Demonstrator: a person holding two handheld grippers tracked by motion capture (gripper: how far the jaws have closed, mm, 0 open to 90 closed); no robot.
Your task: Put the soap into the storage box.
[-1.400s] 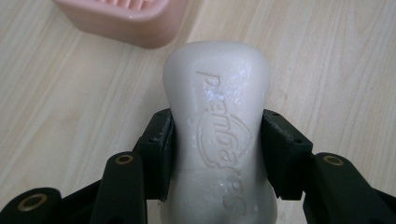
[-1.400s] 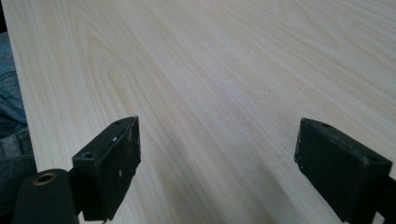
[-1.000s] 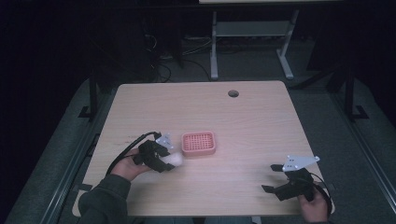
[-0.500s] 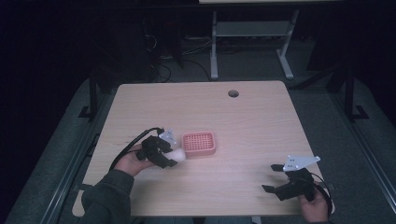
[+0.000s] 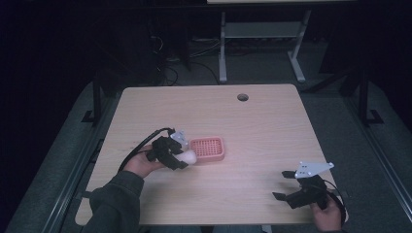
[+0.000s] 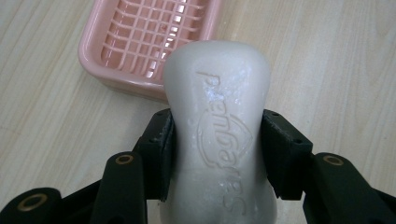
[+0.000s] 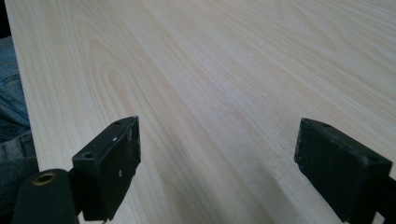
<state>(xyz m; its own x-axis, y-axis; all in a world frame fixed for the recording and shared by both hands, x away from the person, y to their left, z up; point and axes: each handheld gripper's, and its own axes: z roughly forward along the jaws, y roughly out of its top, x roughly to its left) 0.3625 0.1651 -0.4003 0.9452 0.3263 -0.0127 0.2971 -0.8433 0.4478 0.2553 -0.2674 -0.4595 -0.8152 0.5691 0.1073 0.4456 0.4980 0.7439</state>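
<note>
One table (image 5: 272, 131) carries everything, and it has one round hole (image 5: 242, 97) near its far edge. On it sits one pink soap dish (image 5: 208, 148) with a grid floor, toward the left edge. There is one white bar of soap (image 6: 217, 126), clamped between the two black jaws of the left gripper (image 5: 177, 160), its far end over the near rim of the dish. Two grippers are counted in all: the left gripper, and the right gripper (image 5: 286, 187) near the table's near right corner, jaws spread wide over bare wood. Two hands hold them, one each. One grey three-cornered plate (image 5: 315, 168) tops the right gripper.
</note>
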